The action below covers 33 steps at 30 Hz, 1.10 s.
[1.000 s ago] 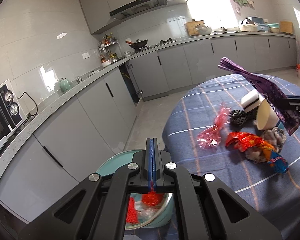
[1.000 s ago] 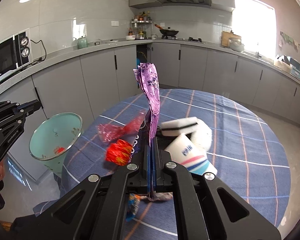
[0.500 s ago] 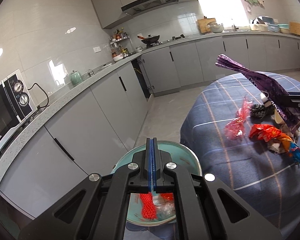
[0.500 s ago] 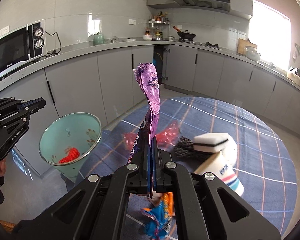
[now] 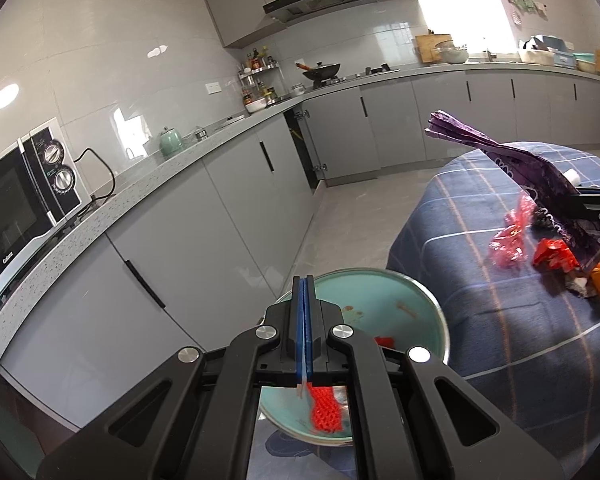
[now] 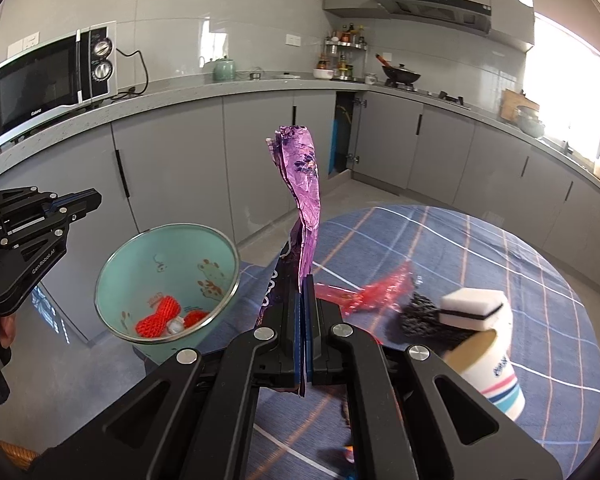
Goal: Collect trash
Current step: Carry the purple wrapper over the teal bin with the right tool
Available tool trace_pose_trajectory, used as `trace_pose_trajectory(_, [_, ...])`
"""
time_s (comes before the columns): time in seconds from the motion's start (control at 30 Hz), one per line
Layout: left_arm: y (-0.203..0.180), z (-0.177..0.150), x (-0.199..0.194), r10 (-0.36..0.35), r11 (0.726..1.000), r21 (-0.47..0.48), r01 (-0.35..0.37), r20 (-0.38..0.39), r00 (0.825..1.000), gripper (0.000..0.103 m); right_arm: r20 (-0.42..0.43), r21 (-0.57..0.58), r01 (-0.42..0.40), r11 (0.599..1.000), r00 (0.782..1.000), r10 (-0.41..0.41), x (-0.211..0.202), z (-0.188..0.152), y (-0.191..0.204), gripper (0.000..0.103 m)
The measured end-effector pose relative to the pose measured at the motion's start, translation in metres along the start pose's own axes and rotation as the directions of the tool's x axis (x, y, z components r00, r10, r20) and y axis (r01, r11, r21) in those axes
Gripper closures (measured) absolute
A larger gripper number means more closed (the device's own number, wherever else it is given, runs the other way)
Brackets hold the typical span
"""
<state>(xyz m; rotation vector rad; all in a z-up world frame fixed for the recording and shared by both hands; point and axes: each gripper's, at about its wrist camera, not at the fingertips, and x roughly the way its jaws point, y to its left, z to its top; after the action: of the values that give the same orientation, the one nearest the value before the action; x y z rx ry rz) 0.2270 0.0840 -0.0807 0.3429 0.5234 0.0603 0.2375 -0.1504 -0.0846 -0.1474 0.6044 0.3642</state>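
Note:
My right gripper [image 6: 304, 280] is shut on a long purple wrapper [image 6: 300, 168] that stands up from its jaws, held above the table's left edge. Just left of it and lower stands a teal bin [image 6: 168, 256] with red mesh pieces [image 6: 158, 316] inside. In the left wrist view the purple wrapper [image 5: 520, 164] juts from the right gripper [image 5: 584, 196] at the right edge. My left gripper [image 5: 304, 280] is shut with nothing in it, above the near rim of the bin [image 5: 380, 300]. It also shows at far left as left gripper [image 6: 94, 202].
The round table [image 6: 480, 248] with blue plaid cloth carries red cellophane [image 6: 376, 292], a black mesh [image 6: 420, 316], a white sponge [image 6: 474, 308] and a paper cup [image 6: 496, 372]. A red snack wrapper [image 5: 552, 256] lies there too. Grey cabinets and a microwave [image 6: 48, 80] line the wall behind the bin.
The right gripper has carried the purple wrapper left, closer to the bin; table items slid right in its view. The left gripper shifted away from the table, the bin now showing ahead of its tips.

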Motion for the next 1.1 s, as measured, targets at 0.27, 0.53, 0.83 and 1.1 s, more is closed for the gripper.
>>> trace_pose_trajectory(0.27, [0.014, -0.008, 0.006, 0.015, 1.000, -0.013, -0.015, -0.017, 1.000, 0.102, -0.004, -0.038, -0.034, 0.999, 0.999, 0.034, 0.012, 0.011, 0.023, 0.100])
trace_pose_trajectory(0.53, [0.027, -0.011, 0.011, 0.021, 0.999, -0.028, -0.021, -0.026, 0.999, 0.102, -0.014, -0.075, -0.067, 0.995, 0.998, 0.066, 0.024, 0.015, 0.045, 0.100])
trace_pose_trajectory(0.83, [0.031, -0.014, 0.016, 0.019, 0.999, -0.032, -0.020, -0.036, 0.999, 0.102, -0.029, -0.099, -0.093, 0.991, 0.995, 0.090, 0.034, 0.016, 0.059, 0.100])
trace_pose_trajectory(1.1, [0.032, -0.020, 0.022, 0.022, 0.999, -0.027, -0.024, -0.054, 0.998, 0.102, -0.036, -0.108, -0.103, 0.989, 0.994, 0.100, 0.039, 0.016, 0.063, 0.100])
